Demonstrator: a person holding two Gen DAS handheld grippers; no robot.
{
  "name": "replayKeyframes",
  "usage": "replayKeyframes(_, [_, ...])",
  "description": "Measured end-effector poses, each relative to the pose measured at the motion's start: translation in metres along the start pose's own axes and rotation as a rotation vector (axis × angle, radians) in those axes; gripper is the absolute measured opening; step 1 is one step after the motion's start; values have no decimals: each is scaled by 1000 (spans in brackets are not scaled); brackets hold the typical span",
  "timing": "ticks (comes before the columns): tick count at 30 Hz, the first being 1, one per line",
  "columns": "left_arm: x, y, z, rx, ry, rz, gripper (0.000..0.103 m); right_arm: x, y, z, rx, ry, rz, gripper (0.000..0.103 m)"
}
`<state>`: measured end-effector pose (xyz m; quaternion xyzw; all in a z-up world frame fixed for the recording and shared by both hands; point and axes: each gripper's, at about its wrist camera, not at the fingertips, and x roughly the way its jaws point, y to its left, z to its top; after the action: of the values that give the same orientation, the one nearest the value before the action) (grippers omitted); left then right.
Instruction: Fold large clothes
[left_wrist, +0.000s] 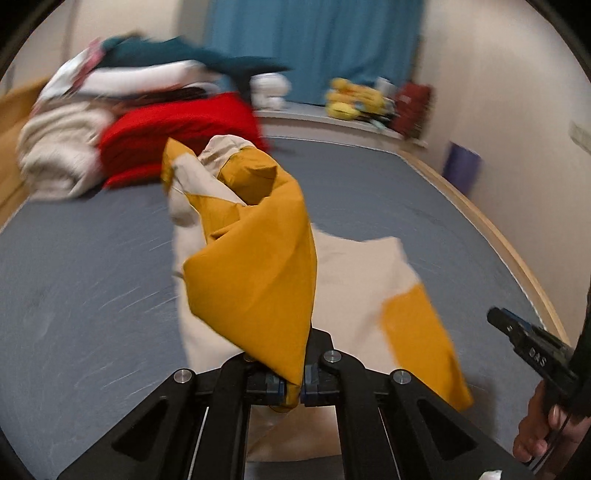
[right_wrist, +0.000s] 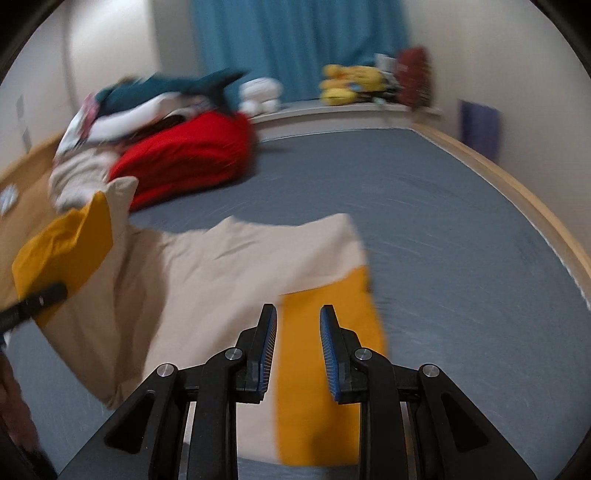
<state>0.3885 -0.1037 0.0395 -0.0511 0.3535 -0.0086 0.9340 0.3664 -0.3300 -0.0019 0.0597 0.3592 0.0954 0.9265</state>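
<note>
On a grey-sheeted bed (left_wrist: 92, 266), the left gripper (left_wrist: 293, 393) has its jaws pinched tight on a mustard fold of a cream-and-mustard garment (left_wrist: 255, 258), lifting that part off the sheet while the rest lies spread below. Near the right, the right gripper (right_wrist: 298, 350) hovers above the garment's mustard panel (right_wrist: 325, 354), jaws partly apart and gripping nothing. At the far left, a pile of clothes (right_wrist: 184, 151) topped in red and teal sits blurred before a blue curtain (right_wrist: 295, 44).
</note>
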Motion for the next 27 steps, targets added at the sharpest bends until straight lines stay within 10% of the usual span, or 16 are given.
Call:
replayKeyframes(6, [43, -126, -24, 222, 76, -82, 2, -21, -79, -2, 184, -7, -54, 26])
replayKeyframes(13, [115, -189, -83, 381, 326, -172, 10, -34, -112, -4, 260, -9, -57, 26])
replayKeyframes(18, [87, -153, -64, 271, 352, -356, 48, -25, -121, -12, 316, 40, 38, 37])
replayKeyframes(21, [55, -120, -55, 229, 314, -421, 51, -16, -116, -16, 333, 76, 121, 46])
replayKeyframes(27, [28, -49, -53, 116, 258, -307, 51, 12, -86, -26, 263, 200, 224, 54])
